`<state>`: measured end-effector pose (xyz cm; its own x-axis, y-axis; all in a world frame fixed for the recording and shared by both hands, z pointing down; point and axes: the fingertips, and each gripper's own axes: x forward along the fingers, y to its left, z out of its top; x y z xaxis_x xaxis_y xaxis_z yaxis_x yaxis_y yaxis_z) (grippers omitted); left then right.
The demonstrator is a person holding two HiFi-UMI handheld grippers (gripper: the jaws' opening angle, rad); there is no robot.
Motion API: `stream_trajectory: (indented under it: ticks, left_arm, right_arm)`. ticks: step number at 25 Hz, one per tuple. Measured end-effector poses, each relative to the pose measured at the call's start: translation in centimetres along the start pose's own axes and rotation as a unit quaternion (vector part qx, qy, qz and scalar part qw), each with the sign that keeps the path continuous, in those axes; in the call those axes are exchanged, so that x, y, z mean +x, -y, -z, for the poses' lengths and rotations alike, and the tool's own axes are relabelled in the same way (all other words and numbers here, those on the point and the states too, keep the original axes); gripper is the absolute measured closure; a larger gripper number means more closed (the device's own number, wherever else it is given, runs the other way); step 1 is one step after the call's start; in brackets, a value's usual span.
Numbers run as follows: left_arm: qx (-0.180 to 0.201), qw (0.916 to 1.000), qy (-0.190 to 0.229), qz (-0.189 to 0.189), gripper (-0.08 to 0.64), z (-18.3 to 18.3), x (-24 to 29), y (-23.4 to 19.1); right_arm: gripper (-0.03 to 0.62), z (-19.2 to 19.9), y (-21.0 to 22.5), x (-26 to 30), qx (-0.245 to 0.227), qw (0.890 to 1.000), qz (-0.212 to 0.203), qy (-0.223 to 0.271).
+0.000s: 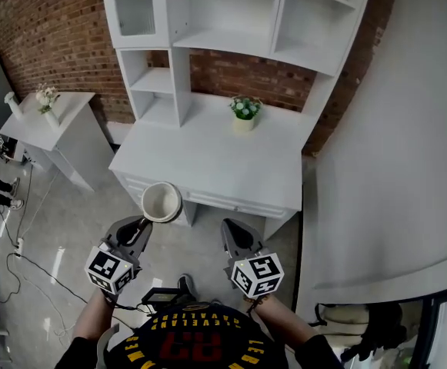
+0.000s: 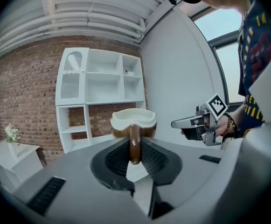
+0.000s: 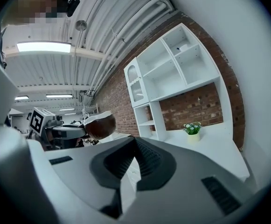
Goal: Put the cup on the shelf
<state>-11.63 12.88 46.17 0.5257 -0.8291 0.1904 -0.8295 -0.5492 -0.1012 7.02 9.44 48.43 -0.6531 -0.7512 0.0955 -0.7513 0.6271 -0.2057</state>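
A cup [image 1: 161,202], brown outside and cream inside, hangs in the air in front of the white desk [image 1: 208,167]. My left gripper [image 1: 142,225] is shut on its brown handle [image 2: 134,143], and the bowl of the cup [image 2: 133,121] stands upright just beyond the jaws. The white shelf unit [image 1: 208,21] with open compartments rises on the desk's back half, well beyond the cup. My right gripper [image 1: 232,229] is held beside the left one, shut with nothing in it; in the right gripper view [image 3: 134,146] its pads meet and the cup [image 3: 100,125] shows to the left.
A small pot of flowers [image 1: 244,114] stands on the desk near the shelf unit. A white side table [image 1: 54,129] with a vase is at the left. A white wall [image 1: 408,129] closes in on the right. Cables [image 1: 23,260] lie on the floor.
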Motion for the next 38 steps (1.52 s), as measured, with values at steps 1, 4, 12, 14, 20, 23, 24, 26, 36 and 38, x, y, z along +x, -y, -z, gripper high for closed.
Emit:
stream_trajectory:
  ticks: [1,4,12,14,20,23,24,26,36,38]
  left_arm:
    - [0.001,1.0,0.001,0.006,0.512,-0.1,0.4,-0.8]
    - [0.005,0.9997,0.008,0.022,0.512,-0.6,1.9,-3.4]
    - [0.007,0.9975,0.034,0.062,0.512,-1.9,4.5,-10.1]
    - [0.014,0.9967,0.038,0.07,0.512,-2.1,4.9,-11.4]
    - [0.028,0.9944,0.049,0.089,0.512,-2.5,5.9,-15.0]
    - [0.028,0.9925,0.053,0.106,0.512,-2.9,6.7,-16.4]
    - [0.032,0.9917,0.053,0.113,0.512,-3.1,7.2,-16.8]
    - [0.04,0.9899,0.05,0.127,0.512,-3.3,8.3,-17.2]
    - [0.036,0.9866,0.067,0.144,0.512,-6.7,12.5,-19.2]
    - [0.039,0.9866,0.071,0.142,0.512,-7.9,13.0,-19.7]
  right_arm:
    - [0.586,-0.1,0.1,0.8,0.0,1.0,0.005,0.0]
    - [0.586,-0.7,0.4,3.2,-0.002,1.0,0.02,0.002]
    - [0.586,-2.2,0.1,8.6,-0.016,0.998,0.054,0.009]
    - [0.586,-2.6,0.1,9.6,-0.023,0.998,0.064,0.011]
    - [0.586,-4.1,-0.3,11.5,-0.055,0.994,0.093,0.018]
    - [0.586,-4.9,-0.3,12.2,-0.063,0.993,0.102,0.019]
    - [0.586,-5.1,-0.1,12.4,-0.064,0.992,0.107,0.02]
    - [0.586,-5.2,0.4,12.4,-0.063,0.991,0.118,0.022]
    - [0.586,-6.3,2.8,14.2,-0.041,0.992,0.111,0.032]
    - [0.586,-7.3,3.1,14.9,-0.044,0.993,0.102,0.039]
